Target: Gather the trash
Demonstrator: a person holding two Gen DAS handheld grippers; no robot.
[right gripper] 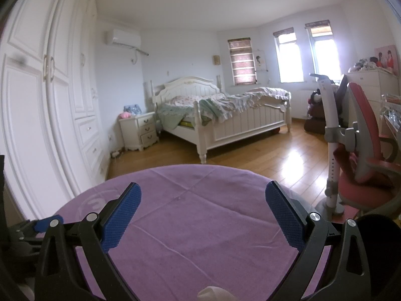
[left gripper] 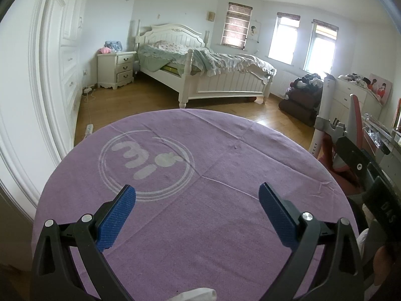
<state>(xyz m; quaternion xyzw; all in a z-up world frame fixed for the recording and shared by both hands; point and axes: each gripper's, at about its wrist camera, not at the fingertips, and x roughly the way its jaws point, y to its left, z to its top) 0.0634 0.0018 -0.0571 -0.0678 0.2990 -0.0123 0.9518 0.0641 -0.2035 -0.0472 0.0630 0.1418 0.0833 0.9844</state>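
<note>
We held both grippers over a round table covered with a purple cloth [left gripper: 213, 175], facing into a bedroom. The left gripper [left gripper: 196, 195] had its blue-padded fingers [left gripper: 117, 215] spread wide with nothing between them, hovering above the cloth near a faded white circular logo [left gripper: 147, 160]. The right gripper [right gripper: 203, 195] was the same — fingers [right gripper: 120, 215] well apart, empty, and raised over the purple cloth [right gripper: 200, 225].

The only thing we could take for trash was a white crumpled piece [left gripper: 198, 294] at the very bottom edge of the left view, close under the gripper's base; a similar white scrap [right gripper: 213, 294] showed at the bottom edge of the right view. We could not tell whether it was tissue or plastic, nor whether it lay on the cloth. A tiny speck [left gripper: 235, 147] sat farther out on the cloth — too small to identify.

Beyond the table stood a white bed [left gripper: 208, 75] with rumpled bedding, a white nightstand [left gripper: 116, 69] beside it, and a red chair [right gripper: 363, 155] off to the right.
</note>
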